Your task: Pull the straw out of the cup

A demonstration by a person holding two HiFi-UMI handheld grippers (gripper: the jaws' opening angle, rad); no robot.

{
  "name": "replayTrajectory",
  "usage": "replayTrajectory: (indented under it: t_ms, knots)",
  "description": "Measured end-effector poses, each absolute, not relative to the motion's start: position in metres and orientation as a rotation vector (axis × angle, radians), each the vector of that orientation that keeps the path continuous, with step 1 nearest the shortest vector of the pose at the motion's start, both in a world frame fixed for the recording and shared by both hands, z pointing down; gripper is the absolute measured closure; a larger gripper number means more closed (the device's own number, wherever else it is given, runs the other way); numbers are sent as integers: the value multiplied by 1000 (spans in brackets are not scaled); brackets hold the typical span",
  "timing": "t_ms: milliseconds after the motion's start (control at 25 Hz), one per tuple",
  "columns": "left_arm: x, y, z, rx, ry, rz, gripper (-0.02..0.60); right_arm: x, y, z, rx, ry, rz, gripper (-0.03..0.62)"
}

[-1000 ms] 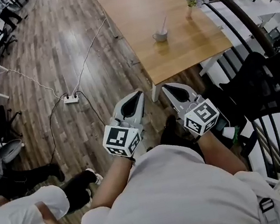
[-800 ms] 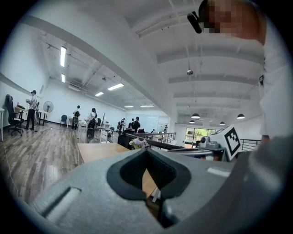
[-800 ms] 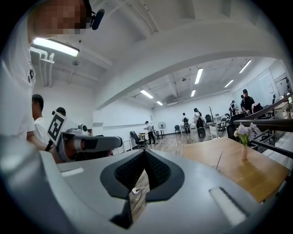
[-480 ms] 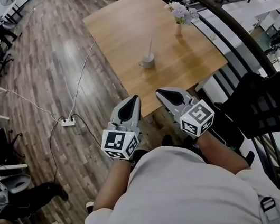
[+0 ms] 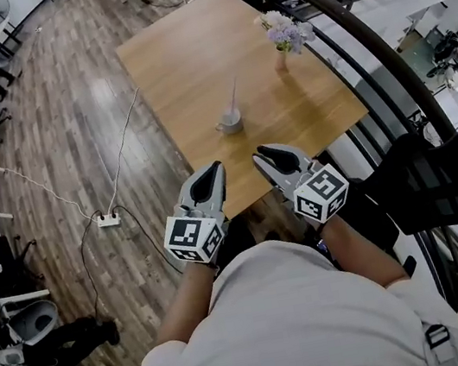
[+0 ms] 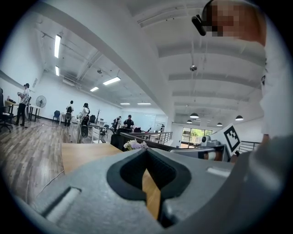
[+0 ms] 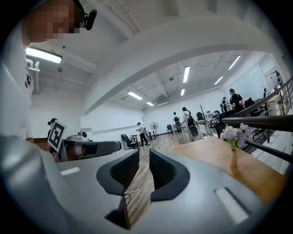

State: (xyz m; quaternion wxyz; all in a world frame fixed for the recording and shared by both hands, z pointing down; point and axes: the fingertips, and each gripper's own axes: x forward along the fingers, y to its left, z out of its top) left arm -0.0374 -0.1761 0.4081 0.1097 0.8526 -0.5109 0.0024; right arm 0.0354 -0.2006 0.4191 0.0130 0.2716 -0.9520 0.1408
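In the head view the cup [image 5: 229, 122] is showing too small to tell what is lying inside it around the straw [image 5: 233, 98]; the person's shirt [image 5: 289, 325] is blocking the floor beneath; another person [image 5: 39, 351] at the lower left is being cut off by the picture's edge; in the left gripper view the left gripper [image 6: 147, 151] is hiding the table [image 6: 87, 155]'s near edge with its own body, and the distant people [image 6: 85, 112] are standing too small to make out.
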Motion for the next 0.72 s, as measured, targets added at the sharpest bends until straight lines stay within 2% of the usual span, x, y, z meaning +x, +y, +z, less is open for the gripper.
replayTrajectory:
  t_ms: [280, 720]
  knots:
    - [-65, -251, 421, 2519, -1426, 63, 577, 11, -281, 439, 948, -2882, 531, 477]
    - [-110, -355, 480, 2513, -1282, 180, 577, -20, -396, 526, 1094, -2673, 712, 450]
